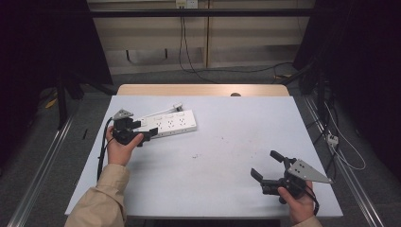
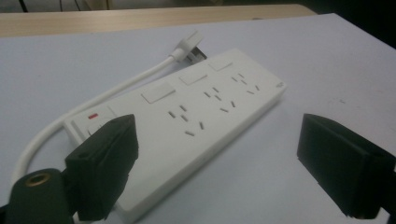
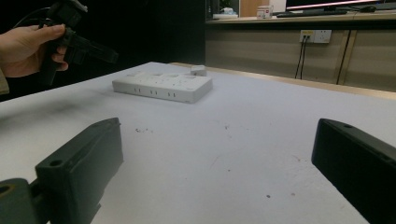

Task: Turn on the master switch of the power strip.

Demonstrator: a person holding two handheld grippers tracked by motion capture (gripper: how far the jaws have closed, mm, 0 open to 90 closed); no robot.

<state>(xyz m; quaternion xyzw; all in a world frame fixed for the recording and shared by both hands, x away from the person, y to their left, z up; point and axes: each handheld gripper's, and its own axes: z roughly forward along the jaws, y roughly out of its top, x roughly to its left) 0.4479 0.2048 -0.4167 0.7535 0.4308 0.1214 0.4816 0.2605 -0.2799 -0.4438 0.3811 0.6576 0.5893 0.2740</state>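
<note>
- Left gripper (image 1: 147,134), jaws spread and holding nothing, sits left of centre beside the white plastic power strip (image 1: 171,123).
- Right gripper (image 1: 267,166), lower right, also spread wide.
- Lift the left gripper straight off, without nudging the strip's white cord (image 2: 74,116).

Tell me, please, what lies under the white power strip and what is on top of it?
The power strip lies flat on the white table cover. Its top shows sockets, white switches and a small red mark; nothing rests on it. Its underside is hidden, and the left gripper's jaw covers one corner.

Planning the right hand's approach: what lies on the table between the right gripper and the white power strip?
Nothing: bare white tabletop separates the right gripper from the white power strip, per the high view.
</note>
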